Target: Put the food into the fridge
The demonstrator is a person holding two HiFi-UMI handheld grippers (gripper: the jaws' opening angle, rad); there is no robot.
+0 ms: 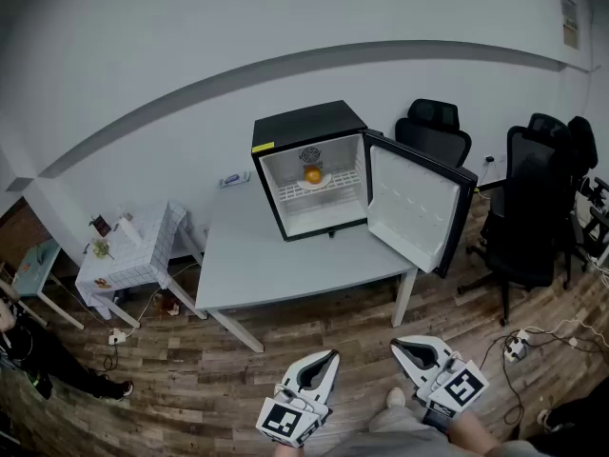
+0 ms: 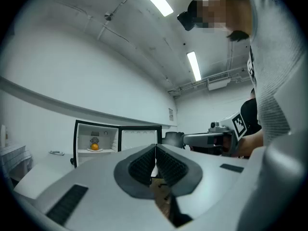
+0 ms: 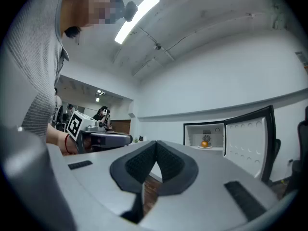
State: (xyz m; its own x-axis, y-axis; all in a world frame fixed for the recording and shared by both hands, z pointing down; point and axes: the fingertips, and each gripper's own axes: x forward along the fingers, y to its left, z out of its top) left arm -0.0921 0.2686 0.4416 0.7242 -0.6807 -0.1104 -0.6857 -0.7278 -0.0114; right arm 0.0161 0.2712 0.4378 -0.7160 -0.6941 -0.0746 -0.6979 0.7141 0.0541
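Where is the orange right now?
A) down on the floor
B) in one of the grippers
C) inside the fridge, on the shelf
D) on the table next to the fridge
C: the orange sits on a white plate on the shelf inside the mini fridge, whose door stands open.

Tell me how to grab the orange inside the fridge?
Probably pinch the orange across its round middle, one pad on each side, coming straight in through the open front of the fridge. It sits on a plate inside, so the walls block every other side and its underside is covered.
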